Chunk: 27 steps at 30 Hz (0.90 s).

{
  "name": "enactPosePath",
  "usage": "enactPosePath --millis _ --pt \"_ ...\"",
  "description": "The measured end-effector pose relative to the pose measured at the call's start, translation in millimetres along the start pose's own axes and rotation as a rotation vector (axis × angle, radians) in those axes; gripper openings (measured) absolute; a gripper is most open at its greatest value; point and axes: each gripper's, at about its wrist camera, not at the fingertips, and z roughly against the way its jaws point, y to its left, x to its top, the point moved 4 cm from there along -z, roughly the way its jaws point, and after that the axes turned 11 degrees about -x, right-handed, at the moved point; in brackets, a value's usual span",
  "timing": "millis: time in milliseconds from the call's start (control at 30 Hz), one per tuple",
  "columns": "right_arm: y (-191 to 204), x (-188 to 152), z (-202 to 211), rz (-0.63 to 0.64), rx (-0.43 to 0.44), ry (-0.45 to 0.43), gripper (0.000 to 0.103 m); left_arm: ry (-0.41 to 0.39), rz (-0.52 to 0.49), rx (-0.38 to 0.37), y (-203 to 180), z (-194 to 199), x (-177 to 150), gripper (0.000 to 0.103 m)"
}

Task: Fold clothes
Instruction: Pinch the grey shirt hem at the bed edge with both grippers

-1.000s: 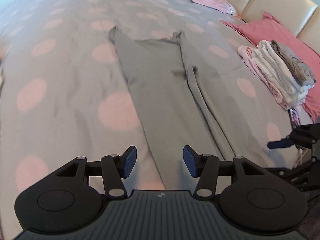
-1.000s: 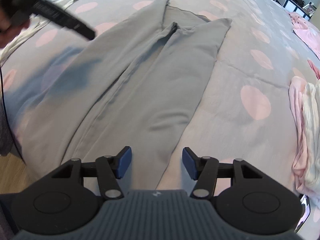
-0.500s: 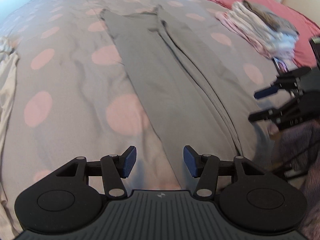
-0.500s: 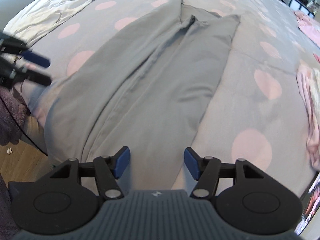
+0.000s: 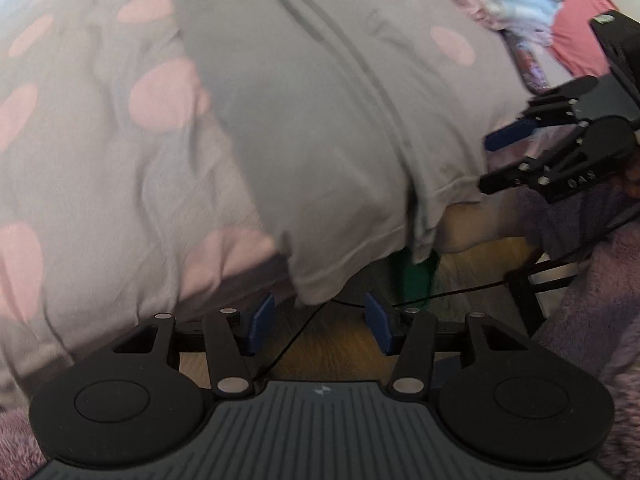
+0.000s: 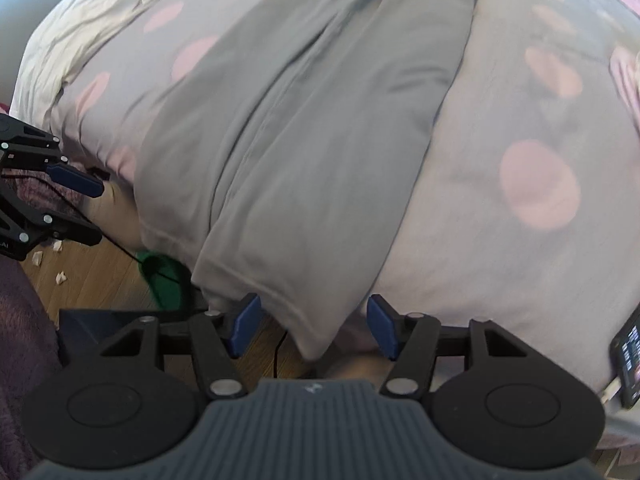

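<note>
- Grey trousers (image 5: 320, 120) are lying lengthwise on the spotted duvet (image 5: 100, 160) of the bed, waist toward 12 o'clock, with both leg ends hanging over the bed edge at 6 o'clock.
- The left tool (image 5: 318, 322) is sitting with its blue pads apart; one hem corner is dangling just above the gap, apparently not pinched.
- The right tool (image 6: 312, 326) is also standing apart, with the other leg's hem corner drooping between the pads, which do not appear to be pressing on it.
- Risk: closing too low is likely to catch only a thin hem lip, and the cloth may be slipping out once lifted.
- Risk: closing too deep toward 12 o'clock may be grabbing the duvet along with the cloth, dragging the bedding into the fold.
- Risk: the two legs are overlapping along the middle seam; uneven lifts may be skewing the fold.
- Risk: a black cable (image 5: 296, 340) is running across the wooden floor (image 5: 340, 352) below the left pads and could be snagging.
- Risk: the pile of folded clothes (image 5: 520, 4) at 1 o'clock is near enough that a wide swing could be disturbing it.
</note>
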Motion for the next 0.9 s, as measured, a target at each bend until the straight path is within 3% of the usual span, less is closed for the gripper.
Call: enactPosePath --millis 233,433,633,733,800,833,900 --pt "-5.9 -3.6 -14.3 -0.035 0.015 0.033 0.062 -0.013 0.073 0.014 17.5 -2.6 -4.9 0.048" --pt "-13.6 -4.3 -18.7 -0.09 0.053 0.04 0.062 -0.071 0.029 -0.072 15.1 -7.3 2.7 0.048" --pt "-16.2 -5.8 -31.4 -0.127 0.101 0.069 0.061 -0.066 0.008 -0.099 19.1 -28.9 15.6 0.047" --pt "-16.6 -5.5 -41.5 -0.147 0.134 0.075 0.047 -0.056 0.001 -0.113 19.6 -42.8 19.4 0.039" --pt "-17.7 -4.0 -47.7 -0.171 0.163 0.079 0.031 -0.049 -0.01 -0.117 18.9 -50.0 21.2 0.034" --pt "-17.7 -3.7 -48.4 -0.174 0.17 0.081 0.03 -0.046 -0.019 -0.117 17.9 -52.4 21.8 0.029" --pt "-16.6 -4.1 -46.4 -0.172 0.179 0.086 0.017 -0.037 -0.042 -0.134 15.4 -51.5 22.1 0.02"
